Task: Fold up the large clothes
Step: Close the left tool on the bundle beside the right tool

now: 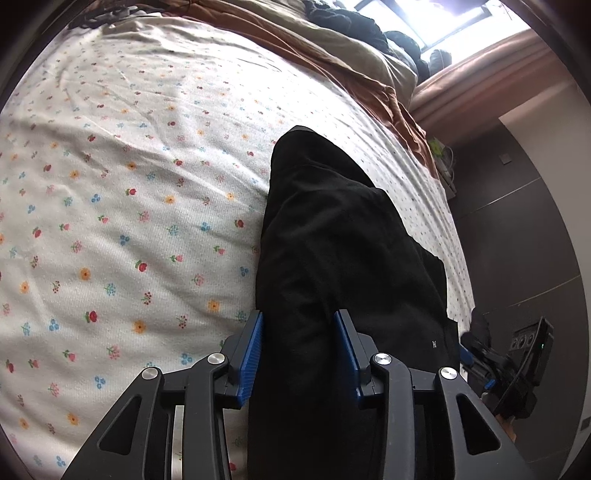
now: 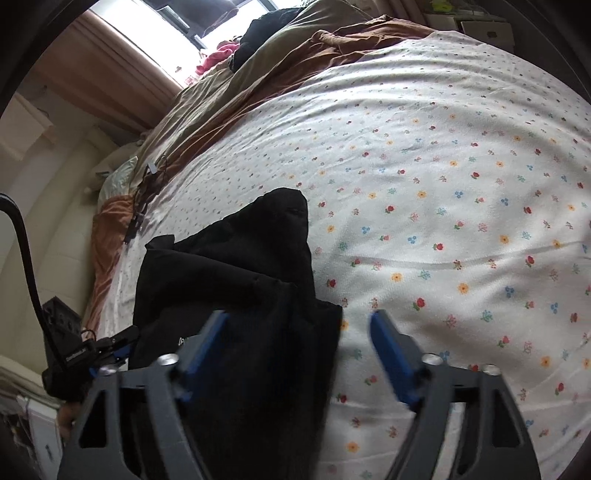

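Observation:
A black garment (image 1: 343,251) lies folded in a long strip on the flowered white bedsheet (image 1: 129,184). My left gripper (image 1: 300,321) is open, its blue pads either side of the garment's near end. In the right wrist view the same garment (image 2: 236,273) lies at the left on the sheet (image 2: 443,221). My right gripper (image 2: 297,321) is open and blurred, with the garment's right edge between its pads. The right gripper also shows at the lower right edge of the left wrist view (image 1: 476,354), and the left gripper at the lower left of the right wrist view (image 2: 118,347).
A brown and beige duvet (image 1: 332,48) with dark clothes (image 1: 354,26) on it is bunched at the far end of the bed under a bright window. The bed's edge (image 1: 458,258) drops to a dark floor (image 1: 524,240). A cable (image 2: 144,192) lies on the sheet.

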